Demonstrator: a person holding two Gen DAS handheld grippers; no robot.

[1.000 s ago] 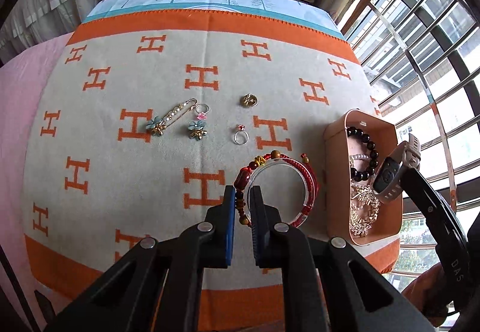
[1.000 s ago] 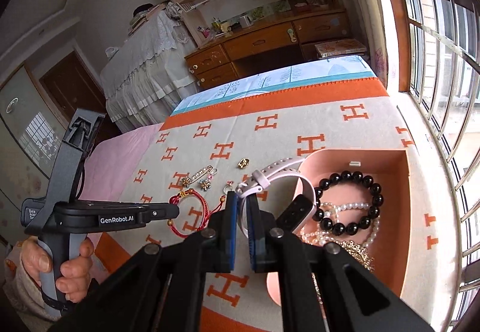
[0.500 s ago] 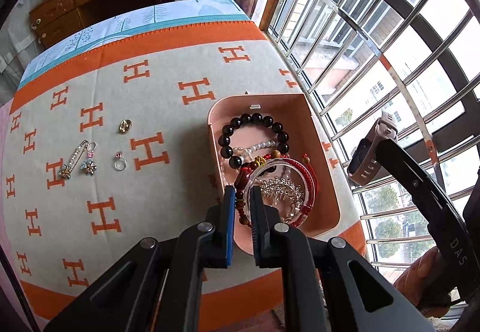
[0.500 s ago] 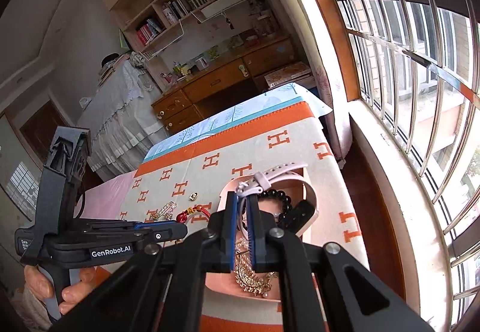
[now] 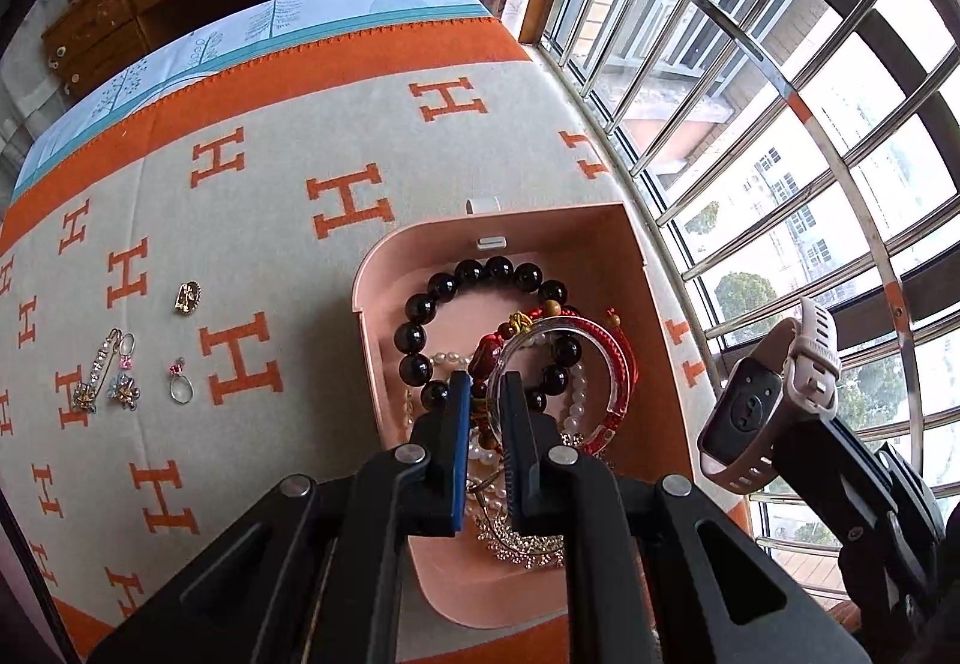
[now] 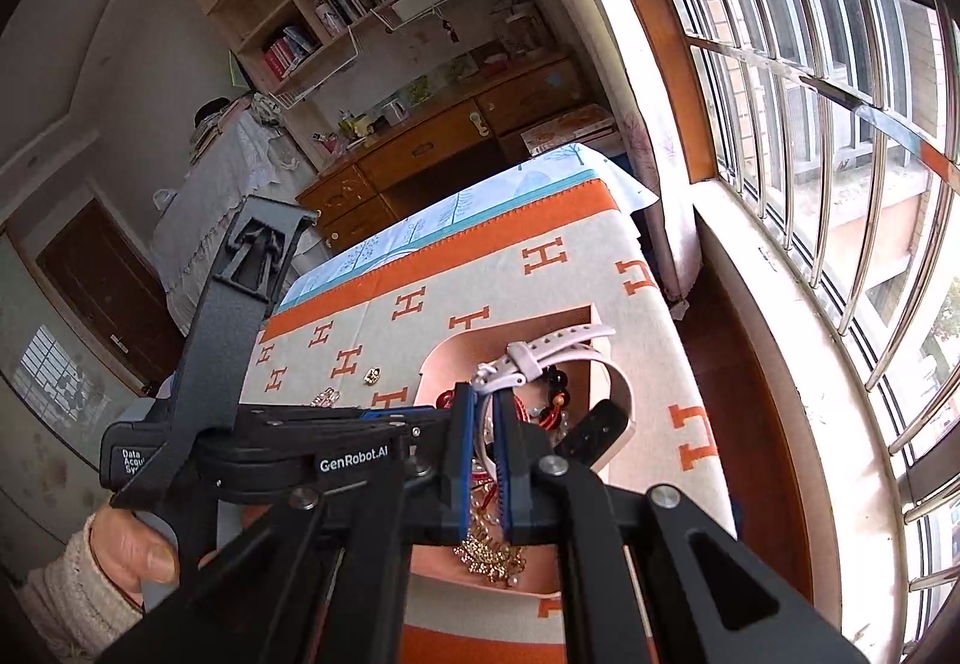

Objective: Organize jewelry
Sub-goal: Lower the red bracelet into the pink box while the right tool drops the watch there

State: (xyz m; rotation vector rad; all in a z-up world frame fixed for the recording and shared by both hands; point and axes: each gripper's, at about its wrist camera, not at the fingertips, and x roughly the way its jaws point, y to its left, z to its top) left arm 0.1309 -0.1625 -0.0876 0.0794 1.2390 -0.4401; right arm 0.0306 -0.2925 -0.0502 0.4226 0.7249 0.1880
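Your left gripper (image 5: 485, 394) points steeply down over the pink tray (image 5: 654, 268), fingers drawn narrow and clamped on the near-left rim of the red-and-clear bangle (image 5: 612, 364). A string of red and gold beads (image 5: 487, 355) hangs with the bangle at the same grip. The bangle sits above the tray's contents; whether it touches them cannot be told.

Inside the tray you have a black bead bracelet (image 5: 414, 334) along the far and left side, a pearl strand (image 5: 577, 394) beneath it, and a gold rhinestone piece (image 5: 528, 547) at the near end.

Your right gripper (image 6: 487, 412) has its fingers closed tight on the strap of the pink-strapped watch (image 6: 540, 355). In the right wrist view the watch hangs over the tray (image 6: 444, 358), its dark body to the right of the fingers. In the left wrist view the same watch (image 5: 774, 400) appears to the right of the tray, in front of the window bars.

Four pieces lie on the orange-and-beige blanket (image 5: 288, 166) covering the surface, well to the left of the tray: a gold charm (image 5: 187, 298) farthest, a pearl safety-pin brooch (image 5: 99, 370) at the far left, a small flower piece with a ring (image 5: 124, 388) just beside it, and a silver ring with a red stone (image 5: 180, 388) nearest the tray.

A hand (image 6: 129, 550) in a knitted sleeve holds the left gripper's handle.
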